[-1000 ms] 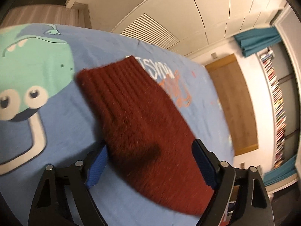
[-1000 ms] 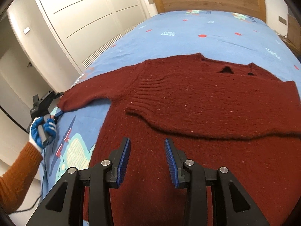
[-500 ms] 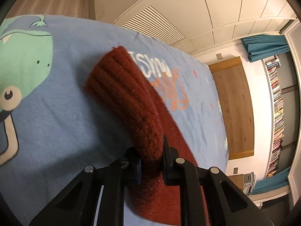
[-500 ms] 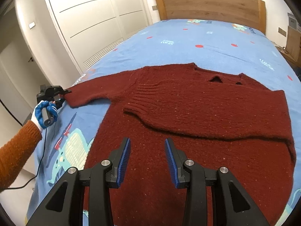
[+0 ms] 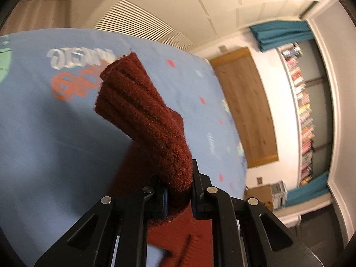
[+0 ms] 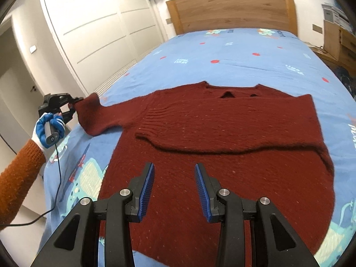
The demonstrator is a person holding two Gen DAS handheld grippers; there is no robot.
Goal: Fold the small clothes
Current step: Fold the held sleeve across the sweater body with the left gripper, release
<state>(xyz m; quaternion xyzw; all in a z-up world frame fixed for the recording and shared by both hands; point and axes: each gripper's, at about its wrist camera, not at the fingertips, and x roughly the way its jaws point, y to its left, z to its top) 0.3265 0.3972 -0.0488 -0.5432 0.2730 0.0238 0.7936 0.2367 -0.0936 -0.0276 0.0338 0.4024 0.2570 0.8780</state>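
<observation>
A dark red knitted sweater (image 6: 222,138) lies spread on the blue bedspread (image 6: 233,66), one sleeve folded across its chest. Its other sleeve (image 6: 95,115) stretches out to the left and is lifted off the bed. My left gripper (image 5: 179,191) is shut on the sleeve's ribbed cuff (image 5: 142,115), which sticks up past the fingers. In the right wrist view the left gripper (image 6: 73,109) shows at the bed's left edge, held by a gloved hand (image 6: 49,129). My right gripper (image 6: 173,189) hovers open above the sweater's lower body with nothing between its blue pads.
White wardrobe doors (image 6: 95,29) run along the left side of the bed. A wooden headboard (image 6: 231,11) stands at the far end. A cable (image 6: 57,178) hangs from the left gripper's handle. Boxes (image 6: 338,35) sit at the far right; a bookshelf (image 5: 304,111) lines the wall.
The left gripper closed on the sleeve cuff and lifted it off the bedspread. The right gripper drew back and rose a little, still open above the sweater.
</observation>
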